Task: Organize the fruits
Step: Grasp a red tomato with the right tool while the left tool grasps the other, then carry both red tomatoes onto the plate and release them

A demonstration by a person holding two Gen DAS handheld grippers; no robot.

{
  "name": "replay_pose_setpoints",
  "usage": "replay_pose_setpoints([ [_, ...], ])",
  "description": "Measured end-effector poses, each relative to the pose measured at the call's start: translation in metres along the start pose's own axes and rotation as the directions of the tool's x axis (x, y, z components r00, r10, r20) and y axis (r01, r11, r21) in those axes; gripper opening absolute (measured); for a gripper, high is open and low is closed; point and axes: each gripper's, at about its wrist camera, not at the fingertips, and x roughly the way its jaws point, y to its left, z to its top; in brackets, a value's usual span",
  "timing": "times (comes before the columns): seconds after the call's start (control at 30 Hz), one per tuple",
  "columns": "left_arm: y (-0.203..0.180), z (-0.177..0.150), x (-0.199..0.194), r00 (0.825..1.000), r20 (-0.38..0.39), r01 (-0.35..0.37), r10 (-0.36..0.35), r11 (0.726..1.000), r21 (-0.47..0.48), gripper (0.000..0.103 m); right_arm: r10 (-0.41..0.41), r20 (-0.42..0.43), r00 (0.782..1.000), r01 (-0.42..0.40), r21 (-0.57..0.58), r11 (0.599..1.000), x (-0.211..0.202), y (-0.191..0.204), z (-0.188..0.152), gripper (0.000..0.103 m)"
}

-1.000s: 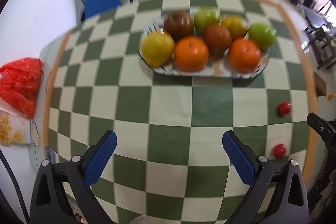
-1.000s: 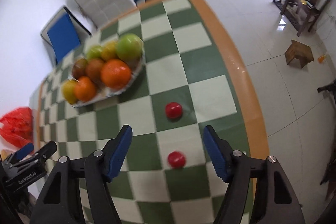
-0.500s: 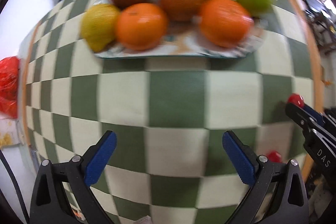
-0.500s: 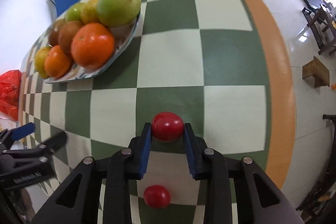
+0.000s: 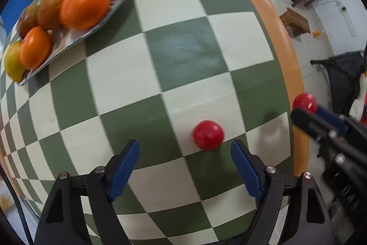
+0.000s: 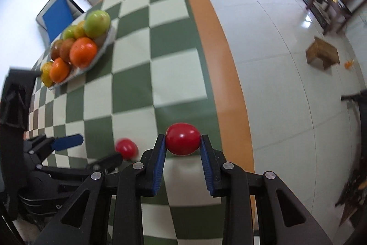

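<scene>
On the checkered tablecloth (image 5: 183, 56), left hand-held gripper (image 5: 184, 161) stands wide, narrowing; right hand-held gripper (image 6: 182, 144) clamps a tomato (image 6: 182, 139).

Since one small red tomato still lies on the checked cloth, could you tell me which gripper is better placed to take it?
Left: the left gripper is open beside the loose red tomato, whereas the right gripper is shut on another.

The small red fruit (image 6: 182, 139) has a smooth, glossy skin with a bright highlight. The gripper fingers (image 6: 207, 167) carry ribbed blue pads on matt black plastic with bare metal rivets. Beside the fruit, the checked tablecloth (image 6: 176, 75) is smooth, faintly sheened. The floor (image 6: 275, 43) is glossy tile.
</scene>
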Motion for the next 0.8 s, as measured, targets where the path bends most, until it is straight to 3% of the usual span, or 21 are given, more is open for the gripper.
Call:
replay_pose_setpoints([
  [0.07, -0.006, 0.002, 0.002, 1.000, 0.002, -0.004, 0.004, 1.000, 0.015, 0.077, -0.002, -0.010, 1.000, 0.002, 0.012, 1.000, 0.003, -0.004, -0.008, 0.032],
  [0.23, -0.013, 0.011, 0.010, 1.000, -0.021, -0.002, 0.003, 0.999, 0.039, 0.052, 0.002, -0.027, 1.000, -0.001, 0.028, 1.000, 0.006, -0.010, -0.020, 0.032],
  [0.43, -0.020, 0.012, 0.019, 0.999, -0.042, 0.022, -0.020, 0.999, 0.037, 0.031, -0.011, -0.019, 1.000, 0.011, 0.024, 1.000, 0.003, -0.009, -0.021, 0.032],
  [0.8, -0.002, 0.005, -0.006, 0.998, 0.001, 0.057, -0.057, 0.998, 0.017, 0.028, -0.009, 0.013, 1.000, 0.009, 0.018, 1.000, -0.013, -0.004, -0.013, 0.032],
])
